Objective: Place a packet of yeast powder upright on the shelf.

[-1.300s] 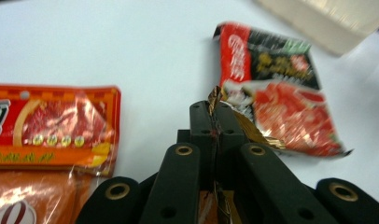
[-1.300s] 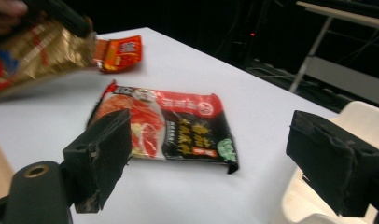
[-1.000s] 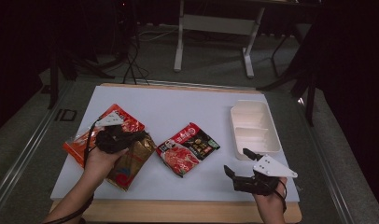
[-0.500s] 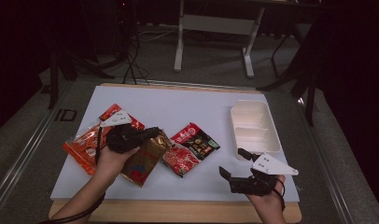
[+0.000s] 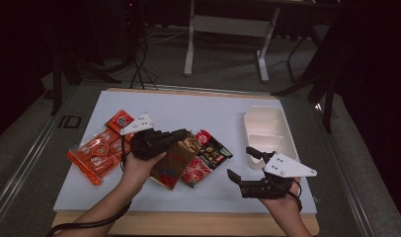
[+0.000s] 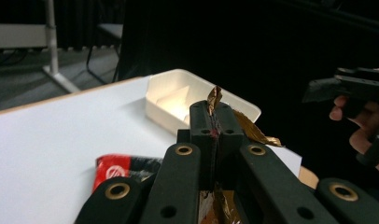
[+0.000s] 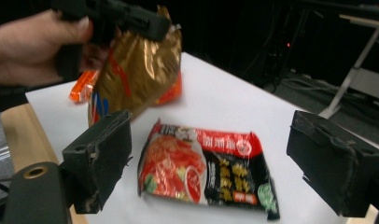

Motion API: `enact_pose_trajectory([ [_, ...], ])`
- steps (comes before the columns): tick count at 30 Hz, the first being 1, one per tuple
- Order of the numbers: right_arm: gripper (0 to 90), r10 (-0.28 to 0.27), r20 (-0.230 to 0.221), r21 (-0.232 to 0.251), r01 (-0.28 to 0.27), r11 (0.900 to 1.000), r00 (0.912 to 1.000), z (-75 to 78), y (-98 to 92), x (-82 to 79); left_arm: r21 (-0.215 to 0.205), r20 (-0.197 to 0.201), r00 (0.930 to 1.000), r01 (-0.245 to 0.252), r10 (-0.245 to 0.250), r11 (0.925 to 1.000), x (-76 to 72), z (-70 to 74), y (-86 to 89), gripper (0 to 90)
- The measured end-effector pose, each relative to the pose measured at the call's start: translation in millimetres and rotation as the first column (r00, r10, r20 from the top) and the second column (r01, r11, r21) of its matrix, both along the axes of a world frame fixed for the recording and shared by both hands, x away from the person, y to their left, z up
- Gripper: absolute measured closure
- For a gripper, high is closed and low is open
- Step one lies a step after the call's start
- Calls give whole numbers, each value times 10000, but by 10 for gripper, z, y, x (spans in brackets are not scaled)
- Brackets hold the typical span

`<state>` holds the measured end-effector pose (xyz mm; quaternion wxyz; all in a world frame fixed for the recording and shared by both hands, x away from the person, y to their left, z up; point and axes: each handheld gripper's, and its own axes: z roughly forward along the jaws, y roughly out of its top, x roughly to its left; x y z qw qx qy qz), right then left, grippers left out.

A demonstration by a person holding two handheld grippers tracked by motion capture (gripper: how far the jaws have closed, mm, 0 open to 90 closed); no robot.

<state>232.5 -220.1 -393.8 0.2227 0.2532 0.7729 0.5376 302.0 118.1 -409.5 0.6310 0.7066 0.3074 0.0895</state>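
My left gripper (image 5: 181, 134) is shut on the top edge of a gold-brown snack packet (image 5: 175, 162), which hangs tilted above the white table. In the left gripper view the jaws (image 6: 211, 114) pinch the packet's crinkled gold edge (image 6: 253, 131). A red-and-black noodle packet (image 5: 211, 157) lies flat just right of it, partly under the gold one. My right gripper (image 5: 241, 163) is open and empty, held above the table's front right. In its own view the right gripper (image 7: 220, 163) frames the noodle packet (image 7: 206, 173), with the gold packet (image 7: 136, 70) beyond.
An orange packet (image 5: 96, 157) lies at the left of the white table (image 5: 198, 111). A white compartment tray (image 5: 267, 129) stands at the right, just behind the right gripper. Dark floor, cables and table legs lie beyond the far edge.
The left gripper has carried the gold packet to the right, up against the red-and-black packet. The right gripper has risen a little.
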Motion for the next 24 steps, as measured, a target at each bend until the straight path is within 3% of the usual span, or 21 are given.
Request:
enact_pose_trajectory([
  [4,141,192,48,135,-192,9997,9998,83,62,100,-565,416,9990,-135,159,9983,-24,-16,-61,891],
  [8,142,382,119,150,-384,9991,9992,139,130,169,-1019,891,9934,-630,722,9928,-58,-12,-111,890],
  [13,162,767,79,59,-767,9970,9970,200,280,296,-1499,901,9931,-614,755,9868,-40,-17,-166,890],
  [19,271,856,-302,117,-853,9963,9959,170,358,433,-1565,984,9935,-420,579,9868,-68,-34,-279,890],
  [24,424,1112,-742,167,-1102,9938,9910,125,402,492,-1312,1122,9929,-244,393,9911,-97,-22,-382,889],
])
